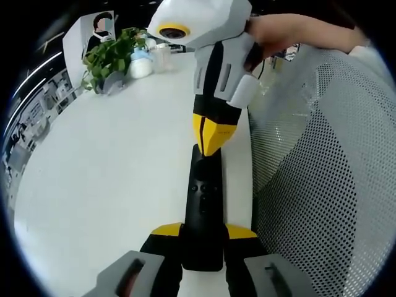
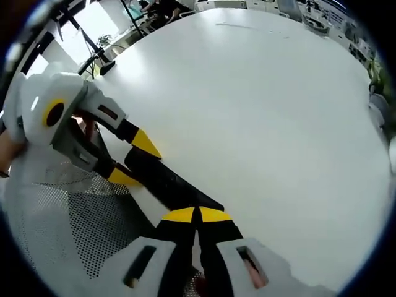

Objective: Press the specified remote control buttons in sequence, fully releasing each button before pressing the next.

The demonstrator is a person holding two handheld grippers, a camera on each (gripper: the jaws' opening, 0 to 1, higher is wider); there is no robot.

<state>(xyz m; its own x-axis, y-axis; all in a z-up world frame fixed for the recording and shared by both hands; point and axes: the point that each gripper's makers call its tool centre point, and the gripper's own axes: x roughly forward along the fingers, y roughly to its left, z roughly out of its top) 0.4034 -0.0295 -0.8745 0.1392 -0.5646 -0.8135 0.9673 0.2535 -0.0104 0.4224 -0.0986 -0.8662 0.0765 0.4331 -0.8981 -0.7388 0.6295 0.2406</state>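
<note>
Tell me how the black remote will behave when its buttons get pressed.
The remote looks rigid, so it probably won't flex. It is long and narrow, held at one end by the left gripper, so the right gripper pressing its far end may lever it down. Smooth casing might slip.

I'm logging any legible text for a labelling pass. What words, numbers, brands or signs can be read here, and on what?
None can be read.
Remote control: button marks too small to read.
Poster behind the plant: a picture, no legible words.
Bottles: labels blurred.
</note>
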